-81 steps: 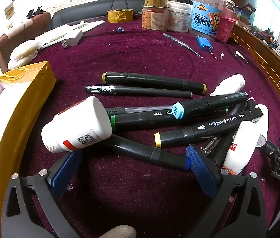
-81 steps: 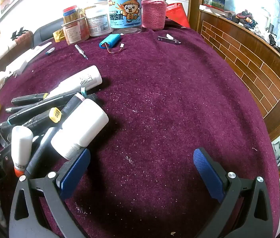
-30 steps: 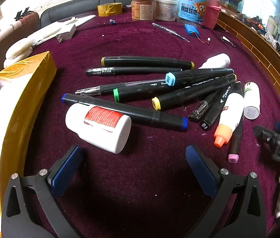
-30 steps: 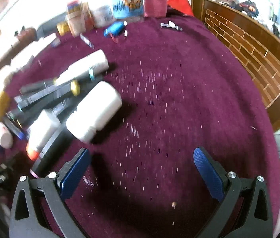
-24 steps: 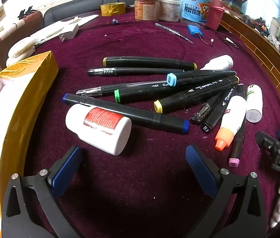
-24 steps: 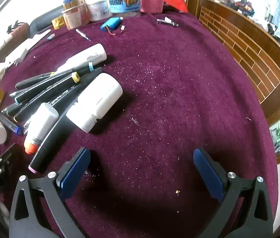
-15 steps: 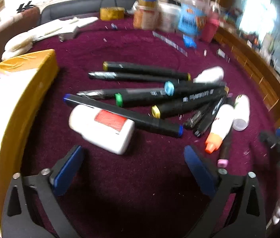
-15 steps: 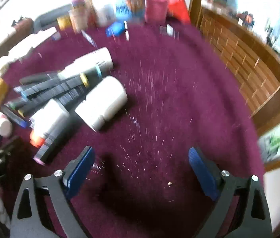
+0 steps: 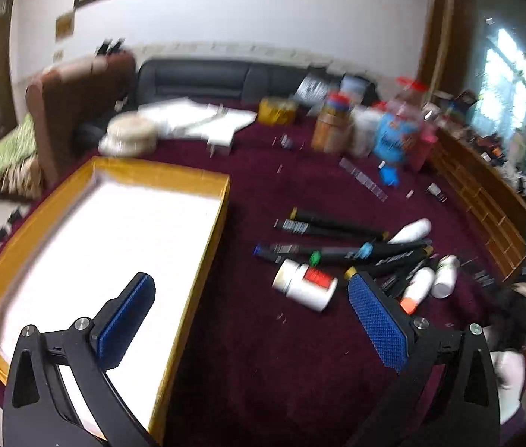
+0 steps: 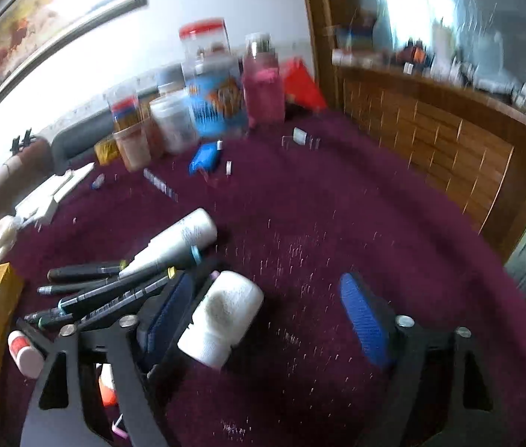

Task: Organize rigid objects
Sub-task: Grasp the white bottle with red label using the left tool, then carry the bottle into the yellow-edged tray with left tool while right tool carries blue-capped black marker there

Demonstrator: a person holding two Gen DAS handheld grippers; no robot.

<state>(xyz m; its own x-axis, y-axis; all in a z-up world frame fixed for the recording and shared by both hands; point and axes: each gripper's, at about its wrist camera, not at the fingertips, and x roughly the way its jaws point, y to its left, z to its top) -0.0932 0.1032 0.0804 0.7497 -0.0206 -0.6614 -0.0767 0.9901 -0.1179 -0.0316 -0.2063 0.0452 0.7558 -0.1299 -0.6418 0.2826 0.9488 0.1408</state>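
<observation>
Two claws over maroon cloth (image 9: 263, 354); left claw (image 9: 251, 320) wide, empty; right claw (image 10: 266, 320) closing around white bottle (image 10: 221, 320)

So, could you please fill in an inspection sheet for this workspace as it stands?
Surface: maroon cloth-covered table, speckled with light crumbs.
Job's things: pile of black markers; red-labelled white bottle; small white bottle; long white tube; yellow-rimmed tray, white inside.
Clutter: jars and tubs at the far edge; yellow tape roll; blue battery pack.
Grippers: left tongs open over the tray's edge; right tongs closing around the small white bottle, far pad not touching.
Cables: thin lead beside the battery pack, blurred.
Surroundings: dark sofa, framed picture, wooden cabinet.
</observation>
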